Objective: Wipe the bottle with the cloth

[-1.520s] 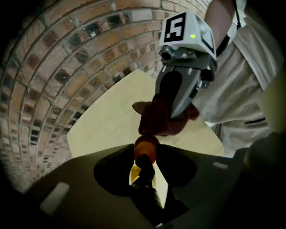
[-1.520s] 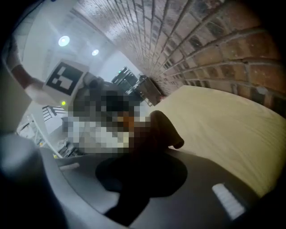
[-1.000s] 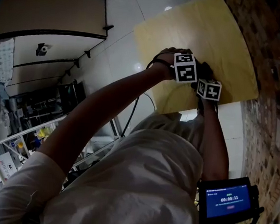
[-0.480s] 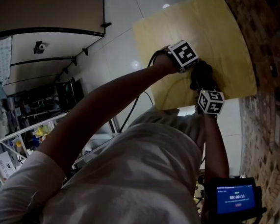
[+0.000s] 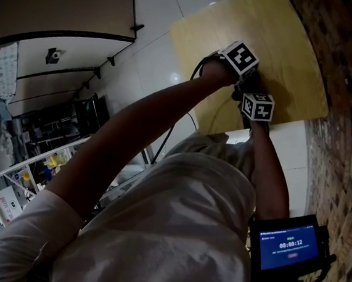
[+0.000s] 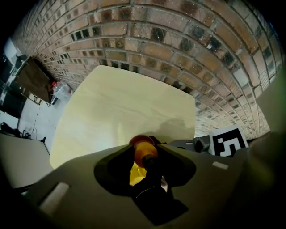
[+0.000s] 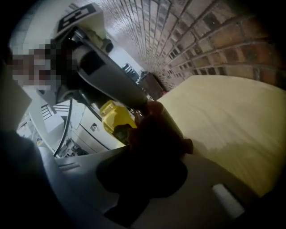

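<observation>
Crowding together at the head view's upper centre, left gripper [image 5: 239, 60] and right gripper [image 5: 256, 108] are working over the yellow table [image 5: 291, 37]. Left gripper view: jaws are clamping the upright bottle [image 6: 144, 150] by its cap end, from above. Right gripper view: jaws are pinching the dark cloth [image 7: 155, 133], which is lying against the bottle's side just ahead.

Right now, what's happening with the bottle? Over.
Left gripper pointing down, shut on bottle. Right gripper shut on cloth, at the bottle's side. Nothing blocking on the table.
</observation>
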`<state>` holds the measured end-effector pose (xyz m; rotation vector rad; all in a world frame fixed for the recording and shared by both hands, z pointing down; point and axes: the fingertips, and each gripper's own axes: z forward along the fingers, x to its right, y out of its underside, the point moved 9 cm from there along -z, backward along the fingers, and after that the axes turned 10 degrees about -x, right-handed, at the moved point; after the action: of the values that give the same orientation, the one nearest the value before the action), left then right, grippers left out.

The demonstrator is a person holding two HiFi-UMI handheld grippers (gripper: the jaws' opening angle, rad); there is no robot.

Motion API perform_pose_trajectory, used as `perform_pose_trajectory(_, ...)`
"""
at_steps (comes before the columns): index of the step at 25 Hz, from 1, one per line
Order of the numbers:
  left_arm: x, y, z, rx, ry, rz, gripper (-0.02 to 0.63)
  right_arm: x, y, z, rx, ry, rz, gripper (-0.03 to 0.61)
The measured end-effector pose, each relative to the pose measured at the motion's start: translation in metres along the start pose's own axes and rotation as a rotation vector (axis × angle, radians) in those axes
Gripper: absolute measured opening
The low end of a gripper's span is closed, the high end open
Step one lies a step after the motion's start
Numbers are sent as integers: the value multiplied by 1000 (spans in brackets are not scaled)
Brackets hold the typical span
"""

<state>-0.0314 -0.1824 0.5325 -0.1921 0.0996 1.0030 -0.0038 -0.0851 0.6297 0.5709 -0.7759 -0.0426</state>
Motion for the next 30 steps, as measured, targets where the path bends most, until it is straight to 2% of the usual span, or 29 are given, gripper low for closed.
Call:
perform_pose_trajectory(2, 2, 0, 1, 11, -1, -3, 169, 11, 6, 8, -53, 21, 115, 63)
perform_pose_trajectory(3, 2, 2, 1, 12, 2, -8, 169, 17, 9, 12, -76, 27, 215, 63)
perform_pose_trajectory(6, -1, 8, -2, 34, 9, -14, 170, 35, 17, 15, -53, -61, 641, 63)
perform_pose_trajectory(7, -1, 8, -3, 53, 15, 1, 172, 36, 17, 12, -32, -90, 716, 63)
perform_pose_trajectory(8, -1, 8, -5, 75, 19, 26, 175, 35, 16, 7, -20, -100, 723, 63)
perform_pose_trajectory(9, 0, 8, -8, 98, 19, 58, 204, 32, 15, 2, -18, -100, 684, 63)
perform_pose_trajectory(12, 1, 11, -20, 167, -4, 164, 334, 30, 24, -22, -26, -95, 574, 63)
perform_pose_trajectory(15, -3, 30, -29, 160, -69, 231, 387, 40, 45, -51, -20, -50, 564, 64)
perform_pose_trajectory(21, -2, 57, -30, 175, -159, 369, 393, 50, 69, -89, 27, 8, 573, 64)
perform_pose_trajectory(25, 7, 64, -25, 156, -216, 456, 375, 41, 67, -90, 20, 4, 504, 64)
perform_pose_trajectory(28, 19, 61, -25, 160, -254, 469, 370, 31, 61, -87, 11, -8, 443, 64)
perform_pose_trajectory(30, 28, 54, -24, 177, -256, 424, 370, 27, 58, -84, 15, -19, 434, 64)
